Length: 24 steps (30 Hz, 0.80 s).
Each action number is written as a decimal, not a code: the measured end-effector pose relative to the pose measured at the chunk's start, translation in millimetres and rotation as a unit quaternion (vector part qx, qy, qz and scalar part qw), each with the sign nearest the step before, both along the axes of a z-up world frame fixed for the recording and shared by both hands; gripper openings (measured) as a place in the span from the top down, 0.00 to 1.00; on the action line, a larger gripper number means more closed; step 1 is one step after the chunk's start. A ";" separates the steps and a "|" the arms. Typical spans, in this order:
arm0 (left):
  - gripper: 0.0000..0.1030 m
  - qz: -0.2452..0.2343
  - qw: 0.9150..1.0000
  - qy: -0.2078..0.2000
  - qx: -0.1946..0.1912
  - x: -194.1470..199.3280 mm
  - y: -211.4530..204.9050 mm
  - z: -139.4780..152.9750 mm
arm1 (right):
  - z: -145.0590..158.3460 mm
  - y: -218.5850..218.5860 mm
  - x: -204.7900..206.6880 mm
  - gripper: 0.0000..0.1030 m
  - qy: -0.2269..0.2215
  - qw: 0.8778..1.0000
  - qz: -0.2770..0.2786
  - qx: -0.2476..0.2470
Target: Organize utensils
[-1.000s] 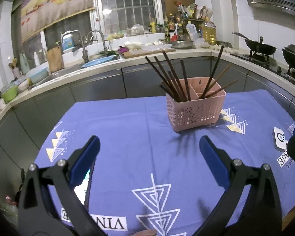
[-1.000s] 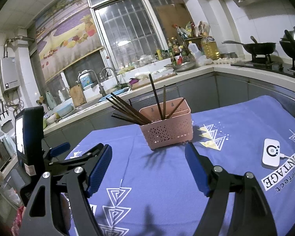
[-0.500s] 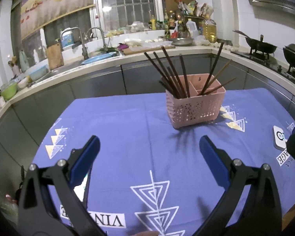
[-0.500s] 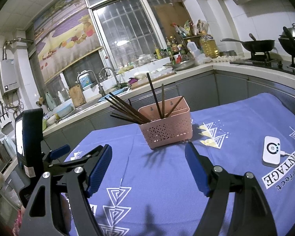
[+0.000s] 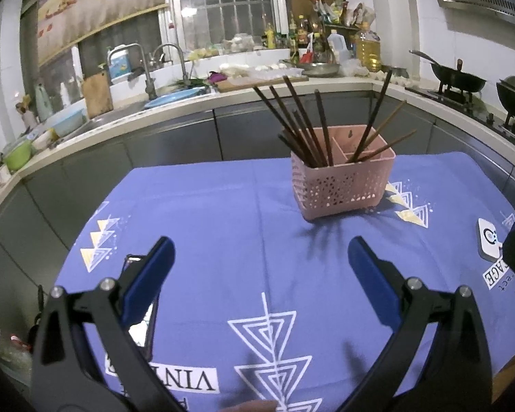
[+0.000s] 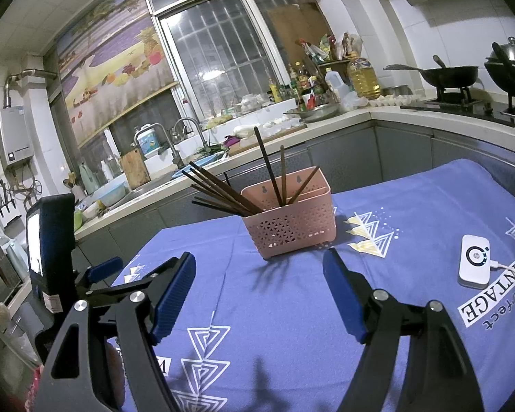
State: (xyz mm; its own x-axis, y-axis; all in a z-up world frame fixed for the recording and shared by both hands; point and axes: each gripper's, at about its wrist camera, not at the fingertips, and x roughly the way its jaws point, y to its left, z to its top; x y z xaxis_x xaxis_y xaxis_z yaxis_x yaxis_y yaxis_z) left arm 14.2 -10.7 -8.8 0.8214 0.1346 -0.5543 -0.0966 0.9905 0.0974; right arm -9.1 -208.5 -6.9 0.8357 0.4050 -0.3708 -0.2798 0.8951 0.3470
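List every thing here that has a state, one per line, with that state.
left gripper: open, empty, above the cloth
right gripper: open, empty
pink basket: upright on the blue tablecloth, two compartments
chopsticks: standing tilted in both compartments
white device: flat on the cloth, cable plugged in

1 pink basket (image 5: 341,185), about 9 chopsticks (image 5: 300,127), 1 white device (image 6: 474,261).

pink perforated basket (image 5: 341,185), dark brown chopsticks (image 5: 300,122), blue triangle-patterned tablecloth (image 5: 219,226)

Perforated matt plastic basket (image 5: 343,185), dark wooden chopsticks (image 5: 302,127), printed cloth tablecloth (image 5: 223,226).
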 end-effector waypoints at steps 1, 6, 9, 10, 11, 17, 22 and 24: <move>0.06 0.000 1.000 -0.001 0.000 0.2 0.3 0.4 | -0.2 0.4 -0.4 0.26 0.000 1.000 0.000 0.001; 0.06 -0.005 1.000 -0.003 0.000 0.5 -0.7 1.6 | -0.3 0.5 -1.2 0.26 0.001 1.000 0.000 0.002; 0.06 -0.007 1.000 -0.003 0.002 1.5 -2.7 2.2 | 0.0 0.6 -1.3 0.26 0.001 1.000 -0.001 0.001; 0.06 -0.007 1.000 -0.003 0.001 1.3 -2.6 2.3 | -0.6 1.8 -2.5 0.26 0.002 1.000 0.000 0.002; 0.06 -0.006 1.000 -0.003 0.002 1.0 -2.5 2.4 | 0.1 0.6 -1.3 0.26 0.002 1.000 0.000 0.002; 0.06 -0.002 1.000 -0.006 0.002 1.0 -3.3 3.2 | 0.0 2.3 -3.2 0.26 0.002 1.000 0.000 0.002; 0.06 -0.004 1.000 -0.009 0.002 1.3 -4.3 4.6 | -0.6 4.1 -5.5 0.26 0.003 1.000 -0.001 0.002; 0.06 -0.001 1.000 -0.010 0.002 1.1 -4.5 5.0 | -0.3 3.8 -5.3 0.26 0.002 1.000 -0.001 0.002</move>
